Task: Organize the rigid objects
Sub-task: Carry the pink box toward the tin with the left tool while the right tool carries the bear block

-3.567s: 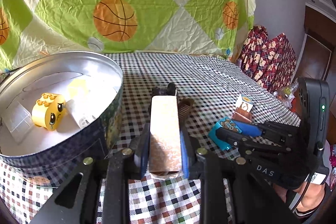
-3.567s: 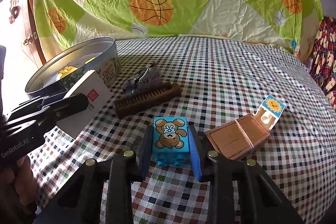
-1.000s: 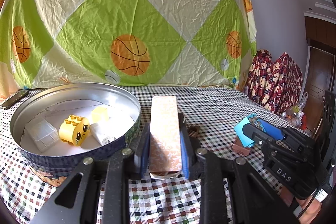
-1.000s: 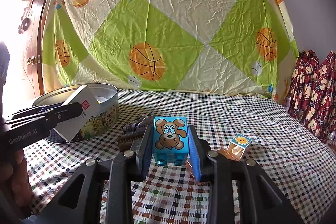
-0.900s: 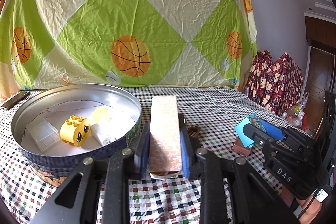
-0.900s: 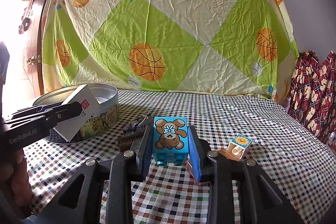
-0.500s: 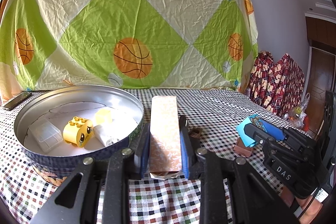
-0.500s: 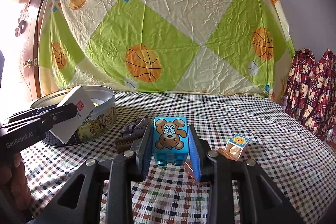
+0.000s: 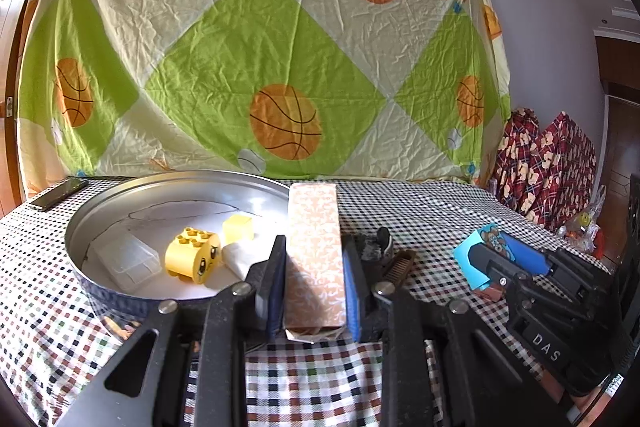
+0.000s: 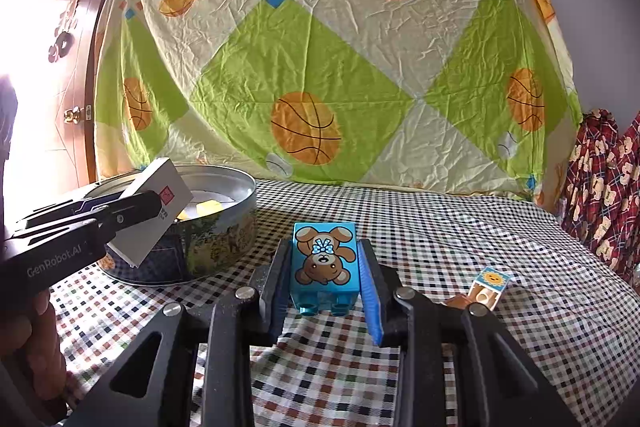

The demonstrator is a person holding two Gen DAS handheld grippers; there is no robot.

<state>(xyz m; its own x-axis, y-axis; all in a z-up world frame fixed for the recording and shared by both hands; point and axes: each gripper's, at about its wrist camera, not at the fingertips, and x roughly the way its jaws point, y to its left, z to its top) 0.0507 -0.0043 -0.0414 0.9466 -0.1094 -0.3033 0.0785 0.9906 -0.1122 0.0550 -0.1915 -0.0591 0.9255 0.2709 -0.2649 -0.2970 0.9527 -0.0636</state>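
Two grips | left gripper [image 9: 312,287] jaws clamp patterned box [image 9: 315,251], beside tin [image 9: 120,301] rim | right gripper [image 10: 325,287] jaws clamp blue bear block [image 10: 324,263] over checked bench [image 10: 460,227] | risk: box snags rim, tips yellow block [image 9: 193,255].

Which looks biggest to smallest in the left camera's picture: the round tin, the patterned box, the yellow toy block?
1. Round tin
2. Patterned box, though it sits nearest the camera, which inflates it
3. Yellow toy block
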